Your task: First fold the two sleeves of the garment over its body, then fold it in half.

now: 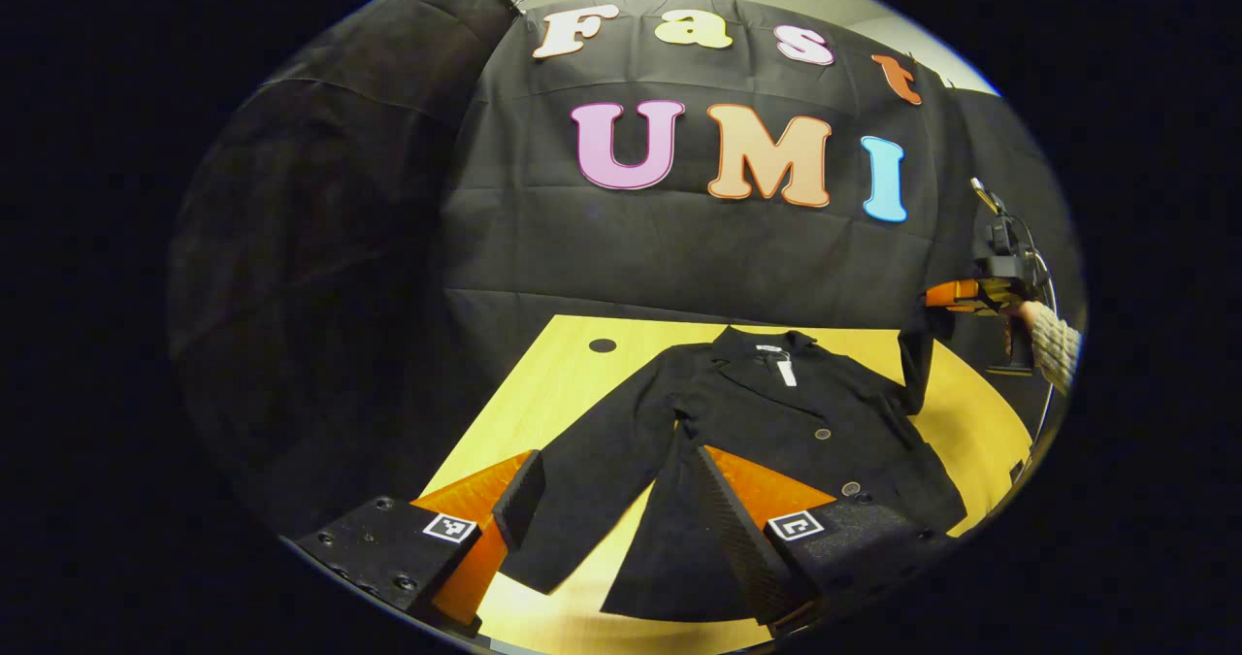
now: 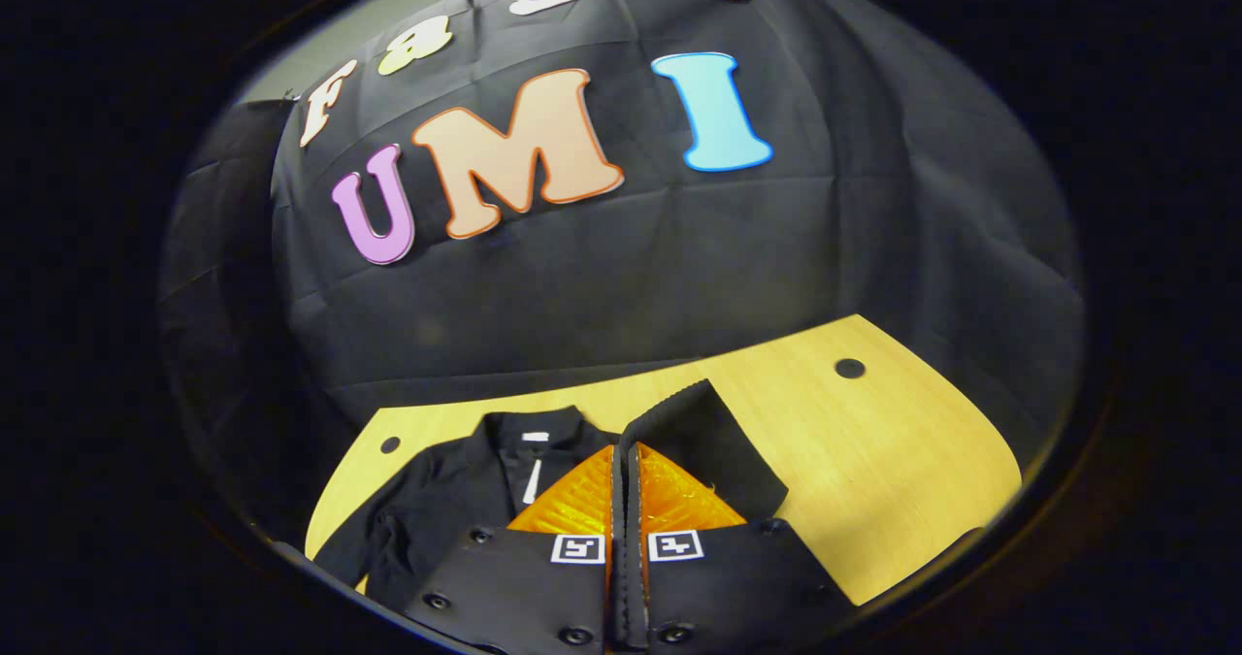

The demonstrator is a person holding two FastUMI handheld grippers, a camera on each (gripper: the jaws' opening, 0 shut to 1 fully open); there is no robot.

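The black buttoned jacket [image 1: 776,422] lies flat on the yellow wooden table [image 1: 543,383], collar toward the wall. The left gripper [image 1: 611,500] hovers spread open — the right gripper [image 2: 626,461] pinches one sleeve [image 1: 914,369], lifted.

Ahead of my left gripper [image 1: 616,509] the jacket [image 1: 776,422] is plain black, with a small white tag [image 1: 786,372] at its collar and dull, greyish buttons [image 1: 823,434], though they are too small for me to be sure of the shade. The table [image 1: 543,383] beneath it is pale yellow wood grain with a round black hole [image 1: 603,345]. Past my right gripper [image 2: 626,461] the same yellow top runs on. My far hand's sleeve [image 1: 1056,340] is a beige knit.
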